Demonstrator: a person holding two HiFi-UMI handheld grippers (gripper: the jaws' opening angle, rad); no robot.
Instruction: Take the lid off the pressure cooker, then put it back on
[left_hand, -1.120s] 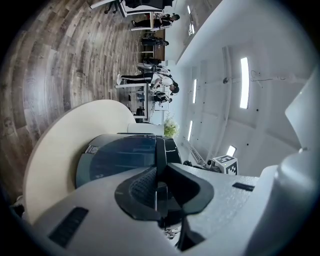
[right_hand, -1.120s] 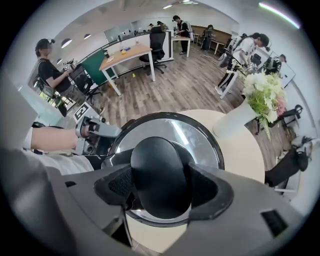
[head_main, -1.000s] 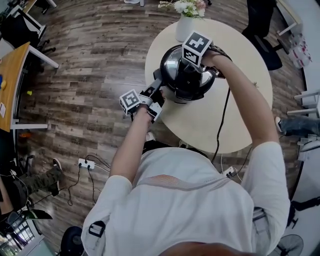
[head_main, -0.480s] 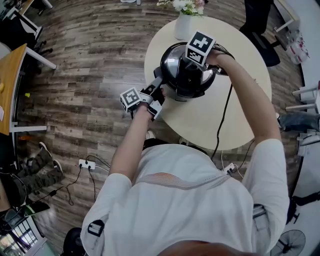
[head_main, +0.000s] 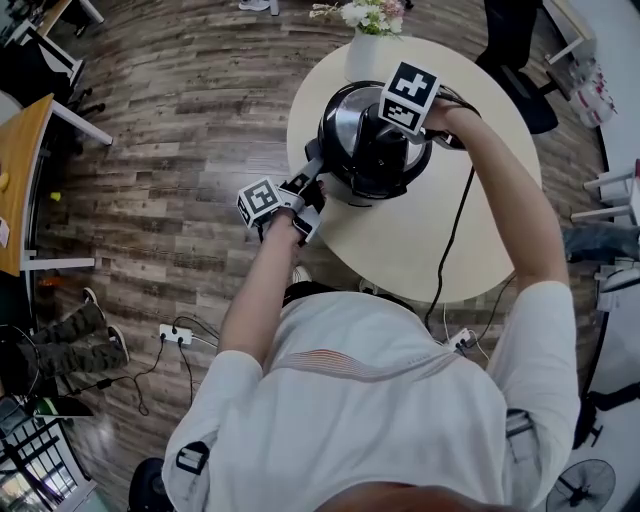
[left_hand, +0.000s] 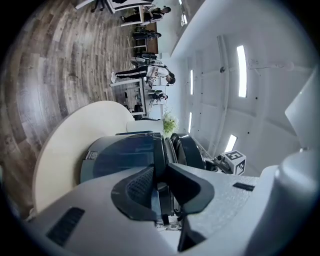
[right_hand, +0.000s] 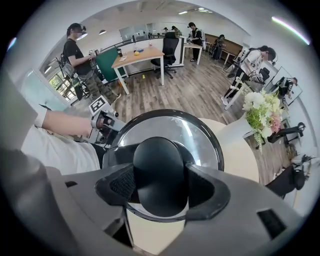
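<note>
A black pressure cooker (head_main: 385, 168) stands on the round cream table (head_main: 440, 240). Its shiny lid (head_main: 346, 122) has a black knob (right_hand: 160, 175) on top. My right gripper (right_hand: 160, 189) points straight down over the lid. Its jaws are closing, and both pads touch the knob's sides. Whether the lid rests on the pot or hangs just above it, I cannot tell. My left gripper (left_hand: 161, 192) lies level at the cooker's near-left side, shut on the pot's thin side handle (left_hand: 163, 202). The cooker body (left_hand: 122, 157) and the lid (left_hand: 192, 152) fill the left gripper view.
A white vase of flowers (head_main: 365, 42) stands on the table just behind the cooker. A black cable (head_main: 450, 235) hangs from the right gripper across the table. A power strip (head_main: 172, 332) lies on the wooden floor. Desks, chairs and people are farther off.
The right gripper's marker cube has shifted a little to the right and turned slightly over the lid. The left gripper keeps its hold at the cooker's side.
</note>
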